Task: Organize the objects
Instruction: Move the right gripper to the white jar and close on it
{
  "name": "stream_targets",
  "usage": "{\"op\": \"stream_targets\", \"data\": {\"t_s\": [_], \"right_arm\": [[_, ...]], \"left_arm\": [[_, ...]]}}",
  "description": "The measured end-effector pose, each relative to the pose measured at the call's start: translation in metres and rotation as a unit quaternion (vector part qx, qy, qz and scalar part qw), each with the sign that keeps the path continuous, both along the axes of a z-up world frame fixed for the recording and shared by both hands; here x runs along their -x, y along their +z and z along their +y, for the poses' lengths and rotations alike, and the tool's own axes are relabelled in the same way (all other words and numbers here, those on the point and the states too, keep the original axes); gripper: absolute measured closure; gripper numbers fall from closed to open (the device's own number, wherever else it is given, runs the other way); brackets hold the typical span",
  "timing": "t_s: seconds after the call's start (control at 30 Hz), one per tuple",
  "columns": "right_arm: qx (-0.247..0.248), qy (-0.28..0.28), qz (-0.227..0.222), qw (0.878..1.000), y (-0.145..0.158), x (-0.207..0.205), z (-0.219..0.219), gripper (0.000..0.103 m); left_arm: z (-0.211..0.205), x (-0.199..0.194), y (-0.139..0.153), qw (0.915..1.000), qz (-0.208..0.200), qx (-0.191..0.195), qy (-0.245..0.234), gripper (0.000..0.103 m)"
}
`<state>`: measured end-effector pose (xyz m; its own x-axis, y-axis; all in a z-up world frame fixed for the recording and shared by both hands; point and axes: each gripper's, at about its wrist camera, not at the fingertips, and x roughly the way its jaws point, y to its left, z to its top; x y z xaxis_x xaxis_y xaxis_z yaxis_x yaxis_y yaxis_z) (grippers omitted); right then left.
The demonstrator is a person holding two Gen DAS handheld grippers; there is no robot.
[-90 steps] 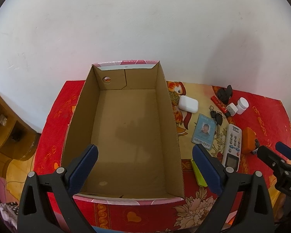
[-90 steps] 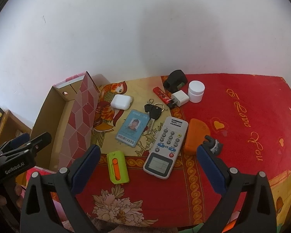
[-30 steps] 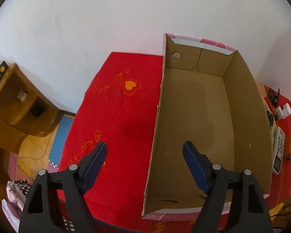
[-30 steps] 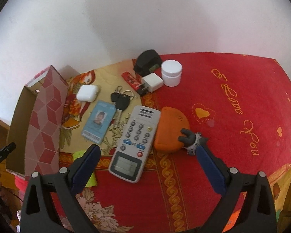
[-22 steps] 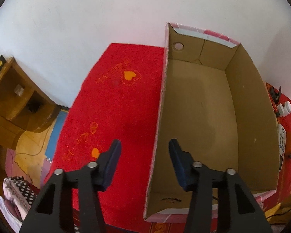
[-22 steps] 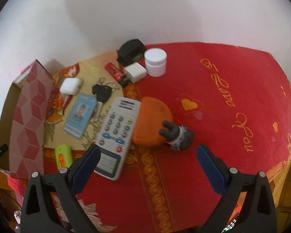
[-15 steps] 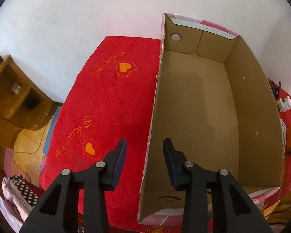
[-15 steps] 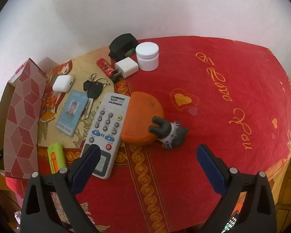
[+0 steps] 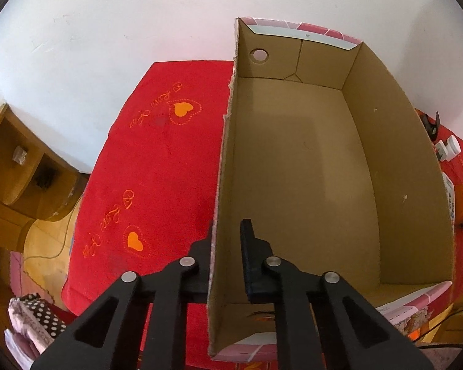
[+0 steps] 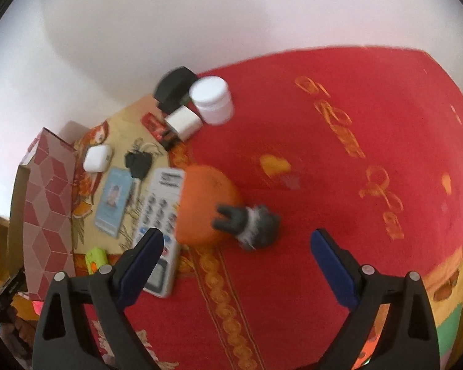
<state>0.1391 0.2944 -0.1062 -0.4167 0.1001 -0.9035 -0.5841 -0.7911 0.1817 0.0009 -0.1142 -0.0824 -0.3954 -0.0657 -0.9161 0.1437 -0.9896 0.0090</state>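
Note:
My left gripper (image 9: 228, 240) is shut on the left wall of the open, empty cardboard box (image 9: 308, 166), one finger outside and one inside. My right gripper (image 10: 236, 243) is open just above a small grey furry toy (image 10: 251, 220) that lies against an orange pouch (image 10: 205, 203). Left of them lie a white remote (image 10: 160, 215), an ID card (image 10: 112, 200), black keys (image 10: 139, 162), a white earbud case (image 10: 97, 158), a green cutter (image 10: 95, 257), a white charger (image 10: 183, 121), a white jar (image 10: 213, 98), a red lighter (image 10: 152, 125) and a black object (image 10: 173, 88). The box's patterned outer side (image 10: 47, 203) shows at far left.
A red cloth with gold hearts and lettering (image 9: 157, 166) covers the table, which stands against a white wall (image 9: 139, 15). A wooden shelf unit (image 9: 12, 166) stands lower left beyond the table edge. Bare red cloth (image 10: 370, 154) lies right of the toy.
My left gripper has closed from wide open onto the box's left wall. My right gripper has moved right and down toward the grey toy, staying open; its view is blurred by motion.

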Motion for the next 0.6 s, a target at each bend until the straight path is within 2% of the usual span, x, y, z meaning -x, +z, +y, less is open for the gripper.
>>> {"op": "stream_targets", "data": {"t_s": [0.13, 0.2, 0.27, 0.5, 0.6], "right_arm": [[-0.043, 0.015, 0.002, 0.999, 0.008, 0.031, 0.014, 0.008], [-0.074, 0.024, -0.01, 0.997, 0.009, 0.05, 0.022, 0.024], [-0.089, 0.038, -0.021, 0.995, 0.006, 0.069, 0.031, 0.03], [-0.063, 0.044, -0.027, 0.997, -0.007, 0.105, 0.048, 0.033], [-0.068, 0.05, -0.032, 0.996, -0.01, 0.115, 0.049, 0.033]], "left_arm": [[-0.001, -0.001, 0.0, 1.0, 0.0, 0.002, 0.001, 0.092], [-0.001, -0.001, 0.001, 1.0, 0.0, 0.006, 0.001, 0.092], [-0.002, -0.002, 0.001, 1.0, 0.001, 0.009, 0.002, 0.092], [-0.003, -0.003, 0.004, 0.9999, 0.0, 0.012, 0.007, 0.092], [-0.001, -0.001, 0.001, 0.9998, -0.005, 0.018, 0.007, 0.092]]}}
